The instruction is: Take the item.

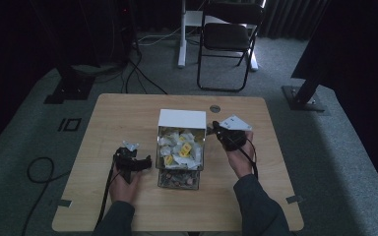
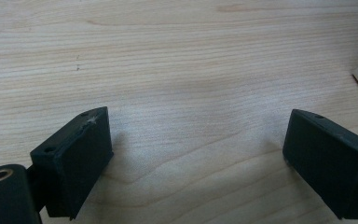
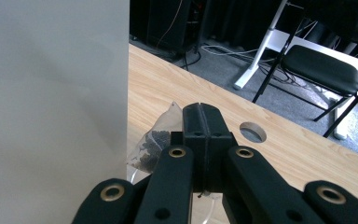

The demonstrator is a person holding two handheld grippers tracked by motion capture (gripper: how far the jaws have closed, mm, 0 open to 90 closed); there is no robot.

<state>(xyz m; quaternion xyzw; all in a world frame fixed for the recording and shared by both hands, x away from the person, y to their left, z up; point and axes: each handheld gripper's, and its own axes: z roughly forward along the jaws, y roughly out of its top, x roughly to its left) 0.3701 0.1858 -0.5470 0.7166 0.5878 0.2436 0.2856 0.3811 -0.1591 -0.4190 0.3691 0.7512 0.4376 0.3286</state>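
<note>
overhead forward-down, two close claw-mounted views

a black folding chair (image 1: 226,42) stood beyond the wooden table (image 1: 128,113), beside a white desk leg (image 1: 182,34); cables (image 1: 142,73) trailed across grey carpet (image 1: 354,147).

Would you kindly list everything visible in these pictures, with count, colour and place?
Table: one, light wood, centre of the high view.
Cable hole: one, round, at the table's far edge.
Box: one, white top with clear front, mid-table, two compartments.
Sachets: many, white and yellow, upper compartment.
Small dark items: many, lower compartment, too small to tell.
Clear bag of dark bits: one, pinched beside the box's white wall.
Folding chair: one, black, on the carpet beyond the table.
Floor cables: several, black, left carpet.
Left hand-held gripper: black, open over bare table.
Right hand-held gripper: black, shut on the bag.
</note>
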